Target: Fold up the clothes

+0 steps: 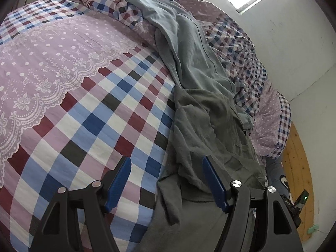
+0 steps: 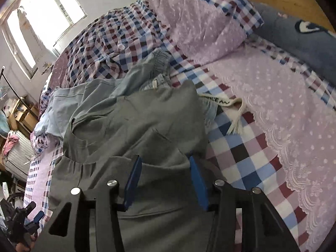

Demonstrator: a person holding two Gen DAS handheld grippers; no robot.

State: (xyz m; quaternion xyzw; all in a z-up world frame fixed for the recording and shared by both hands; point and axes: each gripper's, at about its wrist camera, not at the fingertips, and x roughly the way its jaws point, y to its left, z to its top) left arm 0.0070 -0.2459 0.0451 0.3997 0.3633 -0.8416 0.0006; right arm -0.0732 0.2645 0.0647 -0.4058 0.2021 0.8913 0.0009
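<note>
Left claw (image 1: 167,166), jaws spread wide, nothing between the blue pads (image 1: 119,183); it hovered over the near edge of a dark grey garment (image 1: 201,130), whose rumpled left border lay between and just ahead of the fingers. Right claw (image 2: 164,164), jaws likewise parted and gripping nothing, was poised low over the same garment (image 2: 136,121), the cloth filling the gap between its pads (image 2: 134,176); whether the tips touched the fabric could not be told.

The grey garment lay loosely crumpled on a checked bedspread (image 1: 88,113), stretching away from both claws, with soft folds, a curved seam left of the right claw and a patch-like outline just ahead of it. Beyond it, a paler blue-grey garment (image 1: 189,48) ran farther up the bed; in the right view its gathered waistband (image 2: 160,57) showed ahead of the claw. A white drawstring (image 2: 236,117) with a frayed end lay ahead and to the right of the right claw, on the checks.

The near part of the grey garment was hidden beneath both claw frames. Where one garment ended and the other began was unclear in the left view. A pillow (image 2: 201,27) lay far ahead and right. The left claw appeared, partly cut off, at the lower left corner of the right view.
</note>
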